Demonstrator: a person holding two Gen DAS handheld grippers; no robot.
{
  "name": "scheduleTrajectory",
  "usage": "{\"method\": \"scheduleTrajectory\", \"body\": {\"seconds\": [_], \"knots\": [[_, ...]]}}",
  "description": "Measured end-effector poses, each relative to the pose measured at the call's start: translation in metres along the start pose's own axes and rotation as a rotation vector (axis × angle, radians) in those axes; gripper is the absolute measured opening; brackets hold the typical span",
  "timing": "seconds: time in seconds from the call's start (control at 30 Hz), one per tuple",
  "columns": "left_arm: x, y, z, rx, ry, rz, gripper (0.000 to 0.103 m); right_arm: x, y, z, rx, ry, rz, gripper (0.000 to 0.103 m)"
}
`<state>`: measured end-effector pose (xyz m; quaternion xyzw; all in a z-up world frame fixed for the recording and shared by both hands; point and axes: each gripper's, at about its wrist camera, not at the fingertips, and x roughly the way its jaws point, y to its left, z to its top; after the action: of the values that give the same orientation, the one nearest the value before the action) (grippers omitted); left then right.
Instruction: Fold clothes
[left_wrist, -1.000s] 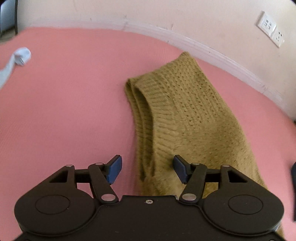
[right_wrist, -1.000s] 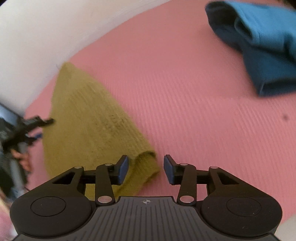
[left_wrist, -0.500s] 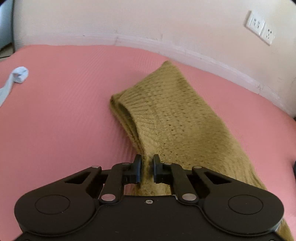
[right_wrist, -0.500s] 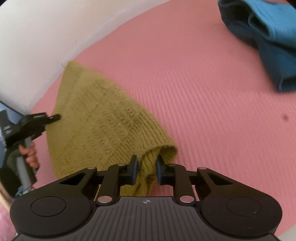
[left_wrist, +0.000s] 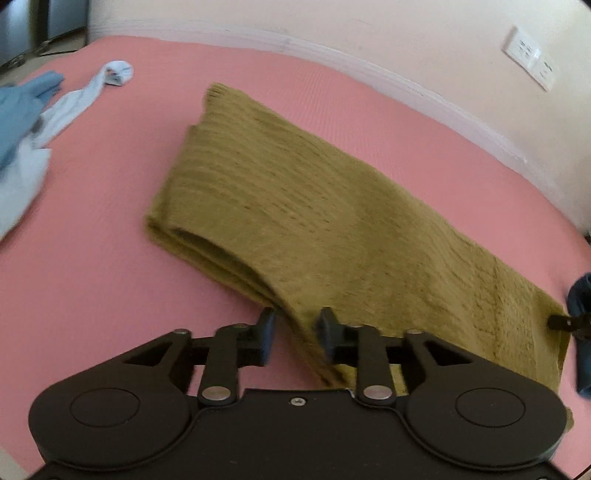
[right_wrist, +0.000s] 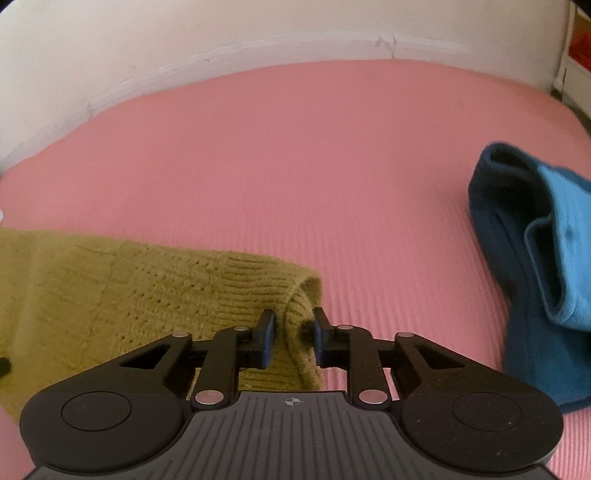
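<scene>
An olive knitted sweater (left_wrist: 314, 206) lies folded lengthwise on the pink mat (left_wrist: 92, 258). My left gripper (left_wrist: 293, 334) has its jaws partly apart with the sweater's near edge between them, the fabric touching only the right pad. In the right wrist view the sweater (right_wrist: 129, 295) fills the lower left. My right gripper (right_wrist: 291, 332) holds its ribbed corner between its pads with a small gap showing. The right gripper's tip (left_wrist: 561, 321) shows at the far right of the left wrist view.
A folded blue garment (right_wrist: 535, 266) lies on the mat to the right. Light blue and white clothes (left_wrist: 33, 122) lie at the left. A white wall with a socket plate (left_wrist: 528, 62) bounds the mat at the back.
Both grippers went from open to shut on the sweater's ends, then carried it sideways. The sweater now lies turned on the mat. The left jaws have opened partly again.
</scene>
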<state>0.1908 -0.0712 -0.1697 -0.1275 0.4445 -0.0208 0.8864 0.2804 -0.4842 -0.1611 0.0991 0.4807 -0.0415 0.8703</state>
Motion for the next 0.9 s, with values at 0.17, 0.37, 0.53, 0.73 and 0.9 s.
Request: {"method": "scheduleTrajectory", "body": {"seconds": [0.17, 0.37, 0.53, 0.73, 0.9], "knots": [[-0.012, 0.043, 0.020, -0.116, -0.099, 0.045, 0.046, -0.022, -0.015, -0.015, 0.057, -0.065, 0.037, 0.021], [0.023, 0.079, 0.060, -0.178, -0.106, 0.098, 0.062, -0.049, -0.022, -0.039, 0.117, -0.086, 0.099, 0.035], [0.046, 0.091, 0.073, -0.184, -0.082, 0.036, 0.067, -0.043, -0.013, -0.059, 0.152, -0.006, 0.121, 0.036], [0.052, 0.086, 0.070, -0.148, -0.091, -0.007, 0.028, -0.033, -0.016, -0.077, 0.220, 0.048, 0.162, 0.037], [0.039, 0.086, 0.063, -0.220, -0.144, 0.037, 0.016, -0.034, -0.015, -0.081, 0.229, 0.047, 0.155, 0.037]]}}
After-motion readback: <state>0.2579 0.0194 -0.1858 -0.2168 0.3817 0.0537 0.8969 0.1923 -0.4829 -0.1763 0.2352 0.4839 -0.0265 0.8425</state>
